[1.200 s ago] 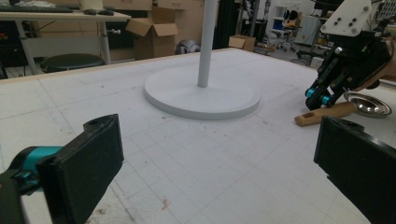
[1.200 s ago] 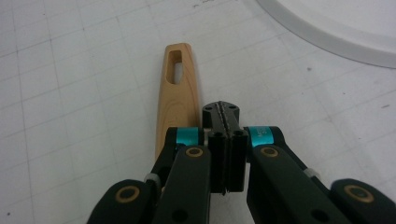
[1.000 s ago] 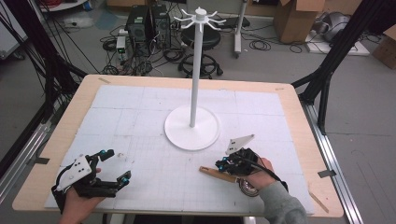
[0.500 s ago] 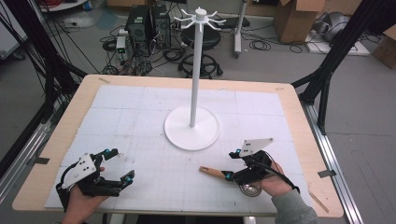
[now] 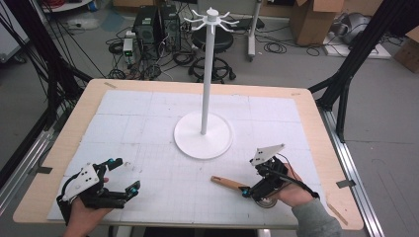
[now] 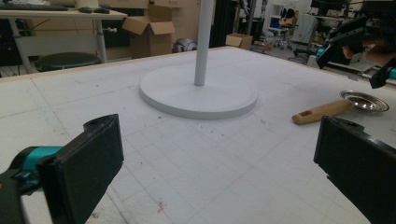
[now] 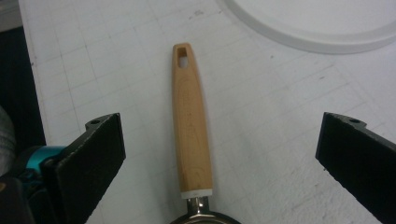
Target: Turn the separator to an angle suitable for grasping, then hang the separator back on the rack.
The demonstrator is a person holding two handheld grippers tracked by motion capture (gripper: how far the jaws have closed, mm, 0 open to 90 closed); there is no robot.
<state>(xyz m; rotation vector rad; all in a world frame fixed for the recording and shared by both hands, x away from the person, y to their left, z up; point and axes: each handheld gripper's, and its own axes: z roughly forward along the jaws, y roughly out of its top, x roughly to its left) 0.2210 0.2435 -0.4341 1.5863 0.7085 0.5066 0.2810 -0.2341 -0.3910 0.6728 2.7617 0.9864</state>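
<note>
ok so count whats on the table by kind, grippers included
grippers: 2, the left gripper and the right gripper, both open
small metal pans with a wooden handle: 1
white hook stands: 1
total: 4

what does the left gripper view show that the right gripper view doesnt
Left gripper view alone: the white stand's pole, the small pan's steel bowl seen from the side, cardboard boxes beyond the table, and the right tongs hovering above the pan.

Right gripper view alone: the hanging hole at the handle's tip, seen from straight above, and the right tongs' own jaws standing wide on either side of the handle without touching it, having just been opening.

Both: the wooden handle, the stand's round base and the white gridded mat.
</note>
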